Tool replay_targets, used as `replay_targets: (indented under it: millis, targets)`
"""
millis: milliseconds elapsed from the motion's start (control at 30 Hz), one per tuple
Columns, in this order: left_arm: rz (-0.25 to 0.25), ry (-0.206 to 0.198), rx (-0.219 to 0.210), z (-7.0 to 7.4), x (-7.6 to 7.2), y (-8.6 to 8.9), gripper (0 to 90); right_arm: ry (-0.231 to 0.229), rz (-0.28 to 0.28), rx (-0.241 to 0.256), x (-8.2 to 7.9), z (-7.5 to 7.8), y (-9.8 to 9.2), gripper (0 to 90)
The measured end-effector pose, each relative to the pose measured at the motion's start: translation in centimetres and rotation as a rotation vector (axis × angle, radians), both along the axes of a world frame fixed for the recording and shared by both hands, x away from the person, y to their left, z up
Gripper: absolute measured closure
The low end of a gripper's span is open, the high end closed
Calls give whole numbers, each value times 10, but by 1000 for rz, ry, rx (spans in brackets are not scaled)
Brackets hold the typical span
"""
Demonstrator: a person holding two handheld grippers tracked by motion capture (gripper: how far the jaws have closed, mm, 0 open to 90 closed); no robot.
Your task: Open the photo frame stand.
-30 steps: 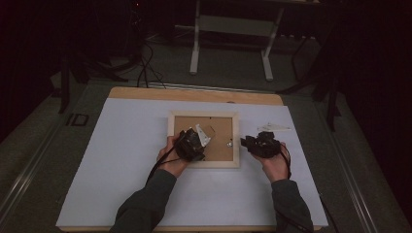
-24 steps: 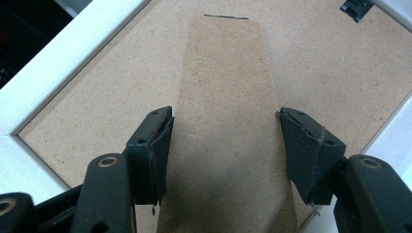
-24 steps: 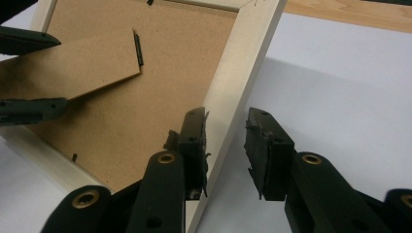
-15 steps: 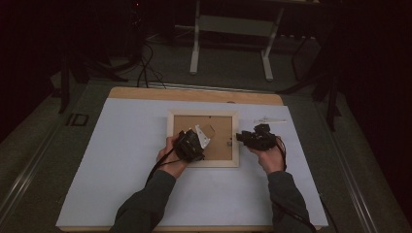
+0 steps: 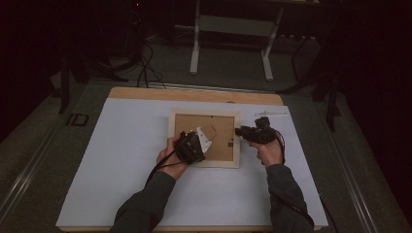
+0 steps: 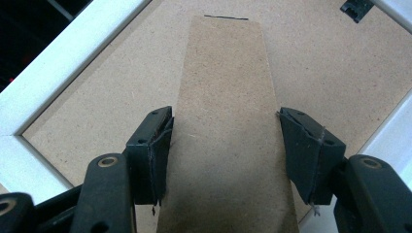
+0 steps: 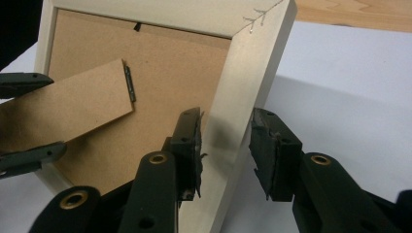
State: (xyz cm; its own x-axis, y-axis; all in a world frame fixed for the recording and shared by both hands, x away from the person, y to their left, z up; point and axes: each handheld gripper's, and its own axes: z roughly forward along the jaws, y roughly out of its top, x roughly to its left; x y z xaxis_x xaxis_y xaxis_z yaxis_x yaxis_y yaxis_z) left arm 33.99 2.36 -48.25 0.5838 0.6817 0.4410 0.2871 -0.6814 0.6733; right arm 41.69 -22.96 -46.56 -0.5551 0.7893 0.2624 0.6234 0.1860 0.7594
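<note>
A pale wooden picture frame (image 5: 228, 160) lies face down on the white table cover, its brown backing board up. My left gripper (image 5: 192, 147) is over the frame's near left part. In the left gripper view it (image 6: 224, 150) is shut on the brown cardboard stand (image 6: 228, 97), a jaw pressed to each long edge. My right gripper (image 5: 241, 132) is at the frame's right rail. In the right gripper view its jaws (image 7: 226, 145) hold that rail (image 7: 252, 58) between them, pads touching both sides. The stand (image 7: 73, 102) shows there too, hinged to the backing.
The white cover (image 5: 121, 160) spreads wide to the left and front. A wooden table edge (image 5: 194, 93) runs along the back. A small pale object (image 5: 269, 115) lies behind the right gripper. A black turn clip (image 6: 357, 7) sits at the frame's inner edge.
My right gripper has moved left from the bare cover onto the frame's right rail. The left gripper has stayed on the stand.
</note>
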Motion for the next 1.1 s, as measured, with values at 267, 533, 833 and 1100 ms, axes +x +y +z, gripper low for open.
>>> replay_targets:
  millis: [267, 533, 833, 1100]
  targets:
    - [-4, -26, 8, -1, -3, -1, 406, 30, 0, 26, 5, -2, -3, 624]
    - [-9, -38, 6, -1, -3, -1, 406, 53, 6, 59, 9, -4, -5, 593]
    - [-36, -72, 10, -2, -6, -1, 406, 68, 24, 73, 11, -3, -7, 597]
    - [-33, -4, -41, 1, -1, 3, 400, 66, 6, 77, 7, -3, -7, 601]
